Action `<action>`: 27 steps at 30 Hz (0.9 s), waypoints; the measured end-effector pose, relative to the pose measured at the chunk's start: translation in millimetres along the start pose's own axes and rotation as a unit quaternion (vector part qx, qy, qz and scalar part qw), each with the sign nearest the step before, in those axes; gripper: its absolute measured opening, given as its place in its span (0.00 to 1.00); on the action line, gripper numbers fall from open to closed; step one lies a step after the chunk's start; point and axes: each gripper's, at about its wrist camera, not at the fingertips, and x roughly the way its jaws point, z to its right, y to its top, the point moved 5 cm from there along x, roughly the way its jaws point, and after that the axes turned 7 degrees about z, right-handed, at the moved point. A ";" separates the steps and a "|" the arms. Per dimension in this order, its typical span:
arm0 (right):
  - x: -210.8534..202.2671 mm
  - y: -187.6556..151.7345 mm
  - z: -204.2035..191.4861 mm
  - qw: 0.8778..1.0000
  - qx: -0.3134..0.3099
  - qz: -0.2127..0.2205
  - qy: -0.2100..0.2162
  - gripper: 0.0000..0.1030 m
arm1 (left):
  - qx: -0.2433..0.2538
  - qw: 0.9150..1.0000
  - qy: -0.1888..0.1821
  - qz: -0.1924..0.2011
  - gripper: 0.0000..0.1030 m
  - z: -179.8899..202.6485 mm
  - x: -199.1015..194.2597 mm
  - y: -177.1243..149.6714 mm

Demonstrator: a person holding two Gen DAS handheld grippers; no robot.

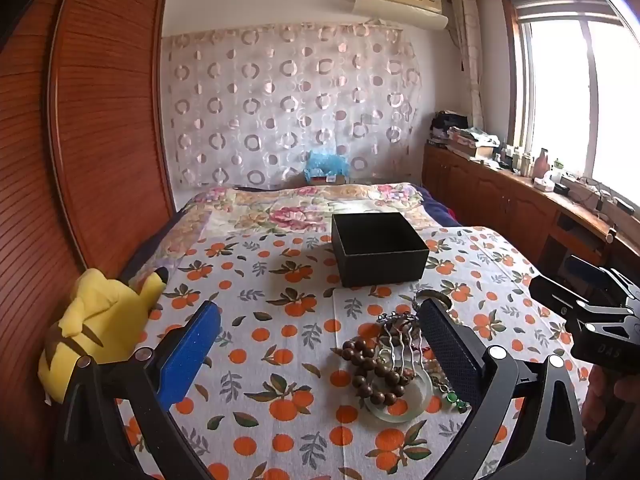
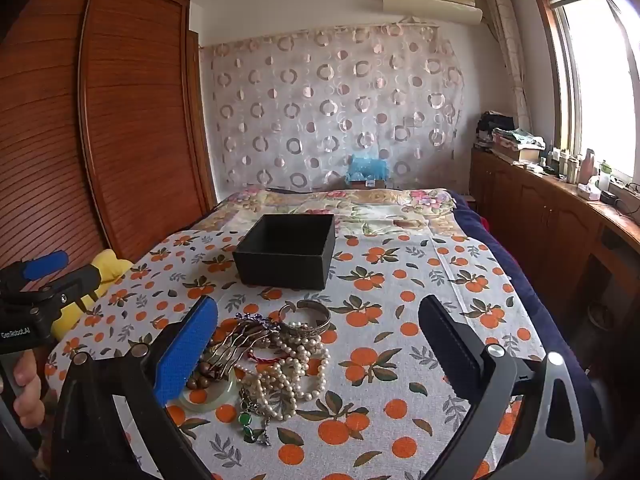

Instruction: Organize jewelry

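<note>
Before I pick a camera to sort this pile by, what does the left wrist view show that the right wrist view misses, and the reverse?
Only the left wrist view shows the brown wooden beads clearly and the yellow plush's face. Only the right wrist view shows the pearl strands, the silver cuff bangle and the green-stone chain unobstructed. Both show the empty black box, the metal hair comb, the pale jade bangle and open claws.

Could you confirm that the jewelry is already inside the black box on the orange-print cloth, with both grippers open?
Not quite: the black box looks empty in the right wrist view. The jewelry lies in a heap on the cloth, nearer than the box. The left gripper and right gripper are indeed open.
</note>
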 end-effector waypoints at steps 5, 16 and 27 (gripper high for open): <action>0.0 -0.2 0.2 1.000 0.001 -0.001 0.000 0.98 | 0.001 1.000 0.000 0.001 0.94 0.0 0.2 0.3; -1.0 0.9 -0.3 1.000 0.001 -0.001 0.001 0.98 | 0.002 1.000 0.001 0.005 0.94 -1.2 -0.6 3.1; -0.7 1.2 -0.4 1.000 0.001 -0.001 0.001 0.98 | 0.004 1.000 0.002 0.006 0.94 4.4 -2.1 4.2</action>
